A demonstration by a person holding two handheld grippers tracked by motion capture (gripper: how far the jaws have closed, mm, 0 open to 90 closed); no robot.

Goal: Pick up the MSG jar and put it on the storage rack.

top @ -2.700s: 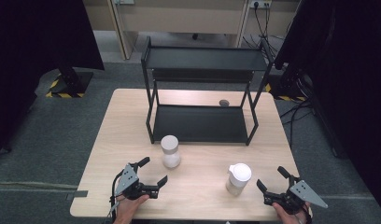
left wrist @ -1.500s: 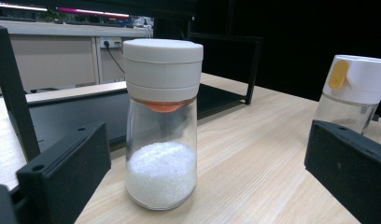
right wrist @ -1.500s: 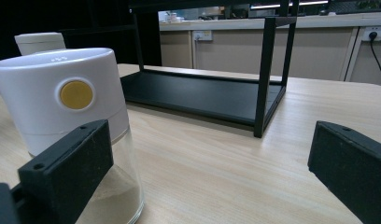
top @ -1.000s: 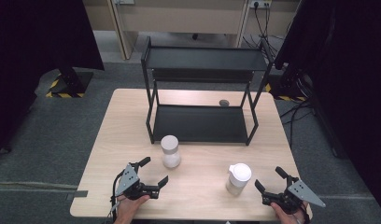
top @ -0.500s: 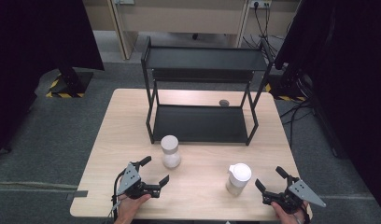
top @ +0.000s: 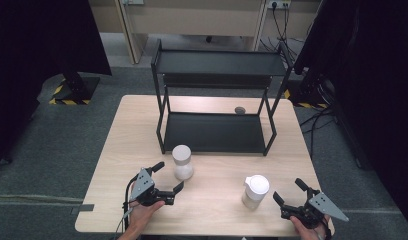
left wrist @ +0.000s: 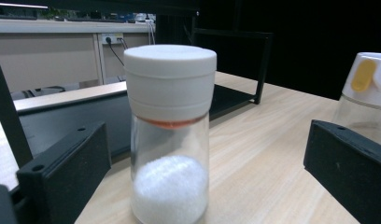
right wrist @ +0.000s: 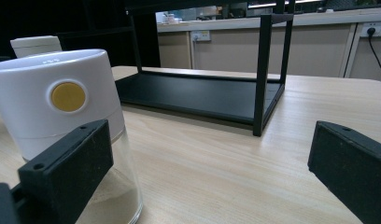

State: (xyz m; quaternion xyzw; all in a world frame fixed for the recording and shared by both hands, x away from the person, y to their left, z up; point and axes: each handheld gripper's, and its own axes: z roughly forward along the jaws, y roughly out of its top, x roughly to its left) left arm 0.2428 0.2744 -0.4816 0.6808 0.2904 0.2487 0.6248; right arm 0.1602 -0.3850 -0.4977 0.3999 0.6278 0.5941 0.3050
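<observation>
Two jars [top: 182, 161] [top: 255, 191], one rack [top: 217, 95], perhaps

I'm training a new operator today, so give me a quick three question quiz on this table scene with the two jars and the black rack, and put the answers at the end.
1. True or false: the left gripper is shut on the jar with the flat white lid.
2. Which jar's lid carries a yellow round button? A) the jar with the flat white lid B) the jar by the right gripper C) both
3. Fill in: the small grey object lies on the table behind the black ____.

Key: 1 false, both its jaws stand open with the jar between them in the left gripper view. 2 B. 3 rack.
</observation>
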